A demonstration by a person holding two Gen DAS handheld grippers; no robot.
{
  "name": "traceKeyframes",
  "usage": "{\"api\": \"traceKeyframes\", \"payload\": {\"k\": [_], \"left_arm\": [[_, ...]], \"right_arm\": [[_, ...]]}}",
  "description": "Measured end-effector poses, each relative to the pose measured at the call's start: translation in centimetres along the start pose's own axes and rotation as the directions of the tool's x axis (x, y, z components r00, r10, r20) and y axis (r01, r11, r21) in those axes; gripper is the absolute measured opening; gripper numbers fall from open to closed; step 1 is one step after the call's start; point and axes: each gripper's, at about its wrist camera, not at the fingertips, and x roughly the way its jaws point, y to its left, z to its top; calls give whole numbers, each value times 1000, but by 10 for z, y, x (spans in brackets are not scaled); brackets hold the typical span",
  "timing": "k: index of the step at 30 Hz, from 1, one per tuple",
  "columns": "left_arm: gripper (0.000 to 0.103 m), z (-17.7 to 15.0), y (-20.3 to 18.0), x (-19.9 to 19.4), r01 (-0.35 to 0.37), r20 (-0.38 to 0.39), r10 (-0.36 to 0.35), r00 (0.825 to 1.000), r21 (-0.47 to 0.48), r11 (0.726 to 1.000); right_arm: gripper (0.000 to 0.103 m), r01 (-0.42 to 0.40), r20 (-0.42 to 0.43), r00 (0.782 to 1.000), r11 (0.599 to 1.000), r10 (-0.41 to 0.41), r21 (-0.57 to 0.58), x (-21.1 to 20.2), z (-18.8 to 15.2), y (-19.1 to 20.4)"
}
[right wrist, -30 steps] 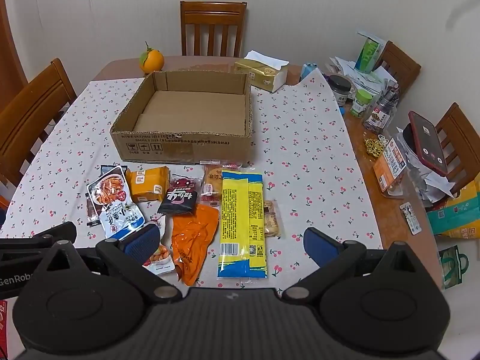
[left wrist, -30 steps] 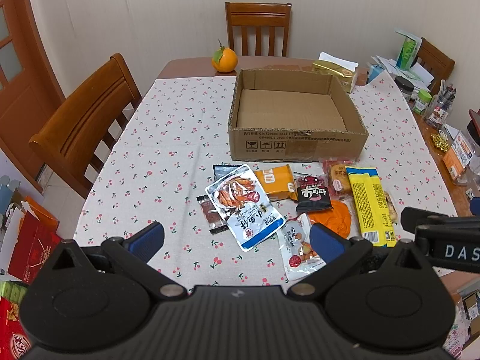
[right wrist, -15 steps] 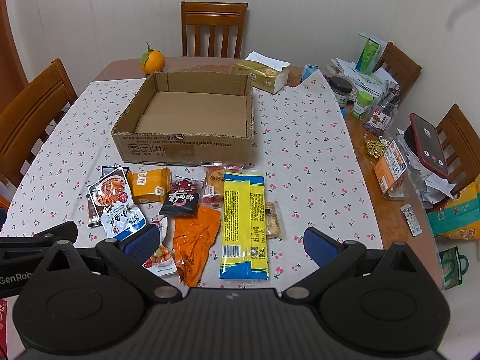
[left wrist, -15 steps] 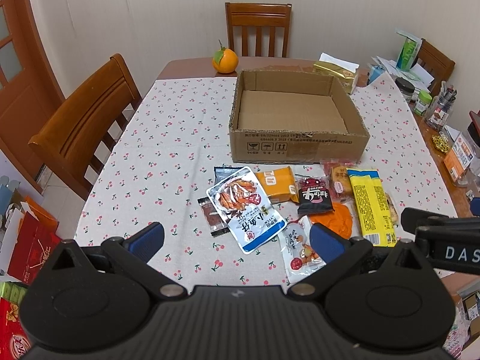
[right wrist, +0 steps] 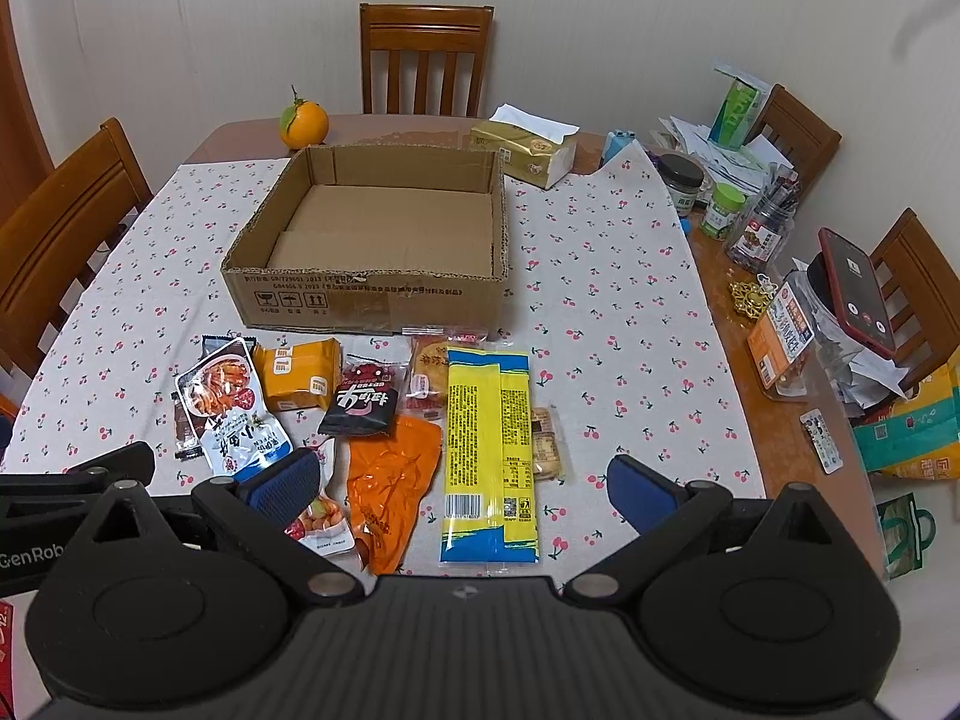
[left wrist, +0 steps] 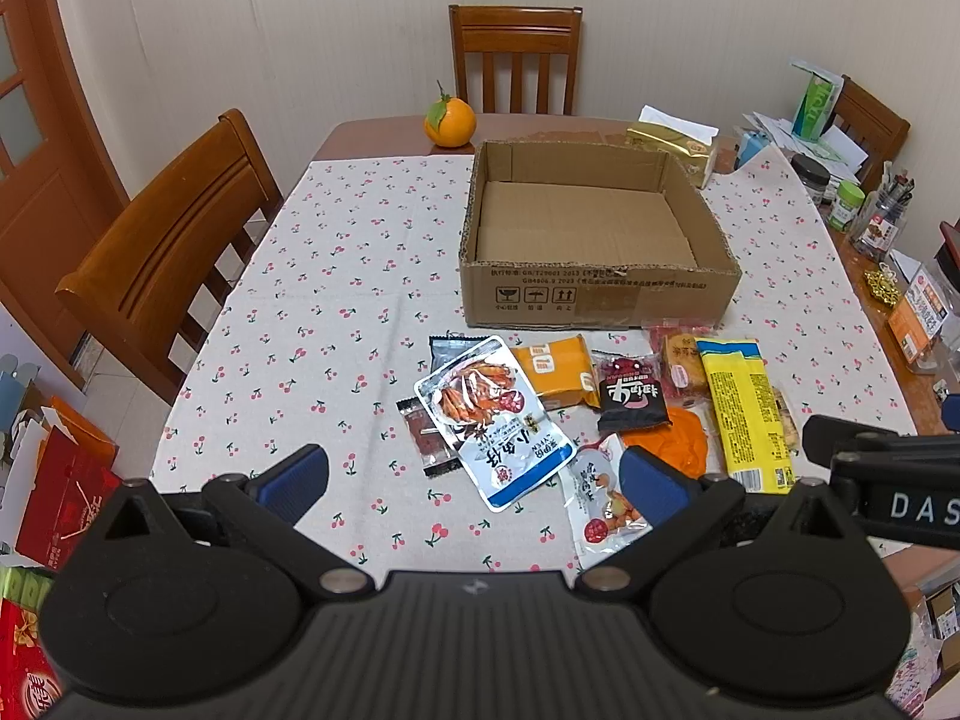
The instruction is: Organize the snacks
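An empty cardboard box [left wrist: 600,294] [right wrist: 360,300] stands mid-table on the cherry-print cloth. Several snack packs lie in front of it: a white-blue pouch [left wrist: 492,420] [right wrist: 231,408], an orange-yellow pack [left wrist: 555,369] [right wrist: 297,372], a black-red pack [left wrist: 630,399] [right wrist: 363,402], an orange bag [right wrist: 390,480], a long yellow pack [left wrist: 744,414] [right wrist: 489,450]. My left gripper [left wrist: 474,480] is open and empty above the table's near edge, by the pouch. My right gripper [right wrist: 462,480] is open and empty, near the yellow pack.
An orange [left wrist: 450,122] and a tissue pack [right wrist: 528,150] sit behind the box. Jars, papers and a phone [right wrist: 855,294] crowd the table's right edge. Wooden chairs [left wrist: 174,240] stand on the left, far and right sides.
Both grippers have drifted slightly forward and down toward the snacks; the scene sits a little lower in view. Both stay open; no object has moved.
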Motion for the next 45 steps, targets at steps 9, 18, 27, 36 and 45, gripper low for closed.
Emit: {"api": "traceKeyframes", "payload": {"k": [9, 18, 27, 36, 45], "left_arm": [[102, 1, 1, 1, 1, -1, -1, 1000, 0, 1000], [102, 2, 2, 4, 2, -1, -2, 1000, 2, 1000], [102, 2, 2, 6, 3, -3, -3, 1000, 1, 1000], [102, 5, -3, 13, 7, 1, -7, 1000, -2, 1000], [102, 6, -2, 28, 60, 22, -60, 998, 2, 998]], "right_arm": [[103, 1, -1, 1000, 1000, -1, 2, 1, 1, 0], [103, 3, 1, 1000, 1000, -3, 2, 2, 1, 0], [103, 4, 1, 1000, 1000, -4, 3, 3, 1, -1], [103, 3, 2, 1000, 1000, -3, 1, 6, 2, -2], [103, 2, 55, 998, 999, 1, -47, 19, 2, -4]]}}
